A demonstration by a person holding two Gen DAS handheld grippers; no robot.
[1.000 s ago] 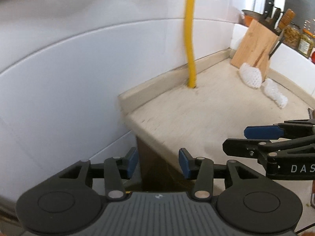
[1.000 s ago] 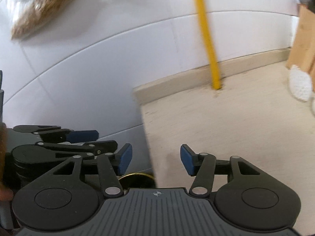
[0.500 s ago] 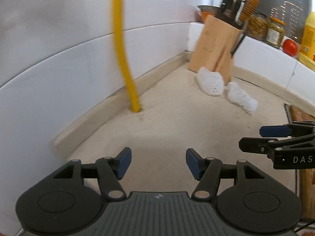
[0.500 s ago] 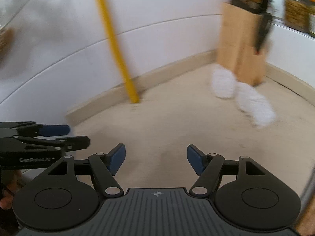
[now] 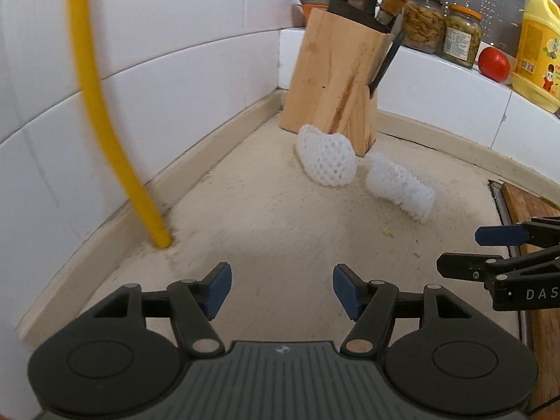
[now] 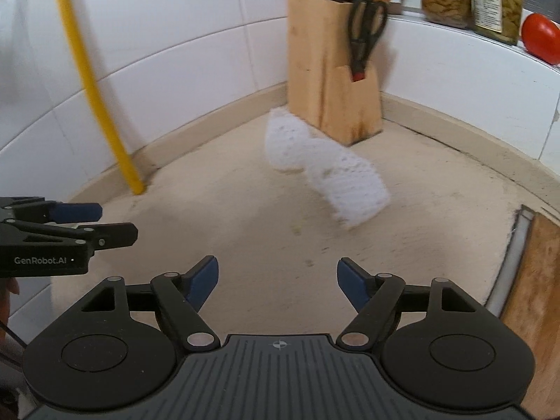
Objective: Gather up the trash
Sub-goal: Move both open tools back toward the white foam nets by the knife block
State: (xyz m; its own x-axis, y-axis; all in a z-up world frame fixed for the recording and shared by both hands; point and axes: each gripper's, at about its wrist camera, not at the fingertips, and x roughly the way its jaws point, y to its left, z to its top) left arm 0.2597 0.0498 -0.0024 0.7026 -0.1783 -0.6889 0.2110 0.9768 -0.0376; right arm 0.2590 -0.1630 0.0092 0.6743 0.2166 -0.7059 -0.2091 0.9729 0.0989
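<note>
Swung away from the counter edge toward the corner since a second ago, both jaws just opening, nothing between them. Left gripper spread, right gripper spread wider, presumably readied for a grab. Ahead of both, well apart: two white foam mesh fruit sleeves lying on beige countertop, just before wooden knife block.

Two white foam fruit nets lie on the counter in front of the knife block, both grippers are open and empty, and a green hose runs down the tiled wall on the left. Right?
Nearly. The hose is yellow, not green, as the left wrist view shows. The rest stands: two white foam fruit nets lie in front of the knife block, and the left gripper and right gripper are open and empty, their jaws having just been opening.
</note>
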